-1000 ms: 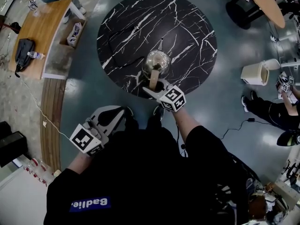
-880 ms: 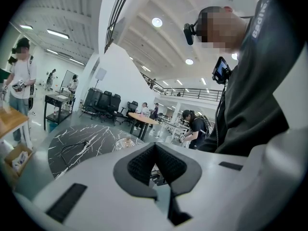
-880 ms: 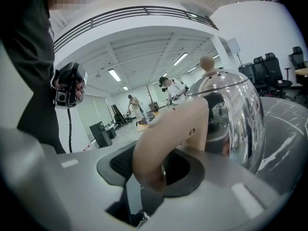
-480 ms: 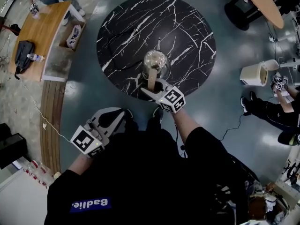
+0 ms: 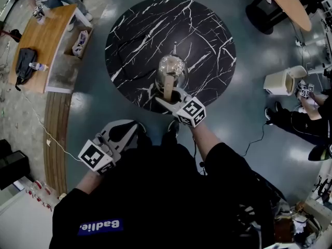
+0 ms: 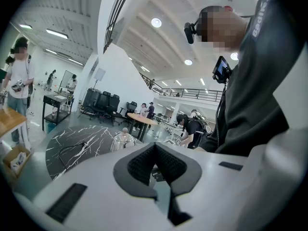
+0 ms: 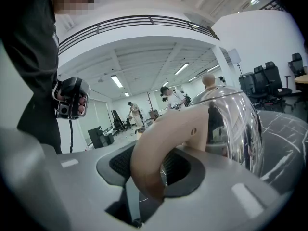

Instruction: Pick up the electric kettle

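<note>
Chrome-bodied electric kettle (image 5: 172,70) is upright over the round black marble table (image 5: 140,30), close to the table's near edge. Its beige handle (image 7: 159,143) points off the table toward the person. Right gripper (image 5: 169,97): 2 jaws clamped on that handle, 1 pad on each side. Whether the kettle's base touches the tabletop cannot be told. Left gripper (image 5: 127,130): off the table, short of its near edge, jaws together with nothing between them. 1 dark cable (image 6: 72,149) lies on the tabletop.

The kettle (image 5: 173,66) is mirror-silver with a beige handle (image 5: 169,87), the table (image 5: 140,30) black with white veins.
</note>
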Demonstrator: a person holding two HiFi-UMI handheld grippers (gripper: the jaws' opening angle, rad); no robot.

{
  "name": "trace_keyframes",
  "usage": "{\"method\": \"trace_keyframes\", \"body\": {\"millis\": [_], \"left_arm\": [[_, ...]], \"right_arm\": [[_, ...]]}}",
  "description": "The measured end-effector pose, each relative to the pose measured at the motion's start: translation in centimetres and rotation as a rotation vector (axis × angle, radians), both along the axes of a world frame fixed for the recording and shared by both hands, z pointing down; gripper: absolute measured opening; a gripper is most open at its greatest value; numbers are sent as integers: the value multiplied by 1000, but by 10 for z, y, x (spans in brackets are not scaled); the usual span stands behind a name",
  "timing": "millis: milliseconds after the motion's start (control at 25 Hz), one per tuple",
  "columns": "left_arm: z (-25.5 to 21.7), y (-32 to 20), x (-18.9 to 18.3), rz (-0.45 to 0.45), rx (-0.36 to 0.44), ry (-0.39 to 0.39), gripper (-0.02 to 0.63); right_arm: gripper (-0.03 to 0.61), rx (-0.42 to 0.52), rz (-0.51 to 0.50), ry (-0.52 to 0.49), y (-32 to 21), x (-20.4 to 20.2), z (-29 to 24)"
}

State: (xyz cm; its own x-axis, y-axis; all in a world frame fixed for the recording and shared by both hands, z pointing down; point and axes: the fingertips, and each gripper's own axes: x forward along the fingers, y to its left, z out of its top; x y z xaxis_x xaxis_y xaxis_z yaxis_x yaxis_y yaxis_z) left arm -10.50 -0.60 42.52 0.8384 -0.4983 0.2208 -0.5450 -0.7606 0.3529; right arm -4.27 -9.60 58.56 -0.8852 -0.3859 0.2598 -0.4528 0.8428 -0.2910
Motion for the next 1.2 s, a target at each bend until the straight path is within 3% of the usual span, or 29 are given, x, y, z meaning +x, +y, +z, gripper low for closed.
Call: {"method": "trace_keyframes", "body": {"millis": [800,1200], "left_arm": [[-36,-11,11,4,77,65,6],[-51,-6,17,26,111,91,6]], "right_arm": [[143,87,25,-152,23,9,-129],[141,152,26,-171,61,13,-186]]}}
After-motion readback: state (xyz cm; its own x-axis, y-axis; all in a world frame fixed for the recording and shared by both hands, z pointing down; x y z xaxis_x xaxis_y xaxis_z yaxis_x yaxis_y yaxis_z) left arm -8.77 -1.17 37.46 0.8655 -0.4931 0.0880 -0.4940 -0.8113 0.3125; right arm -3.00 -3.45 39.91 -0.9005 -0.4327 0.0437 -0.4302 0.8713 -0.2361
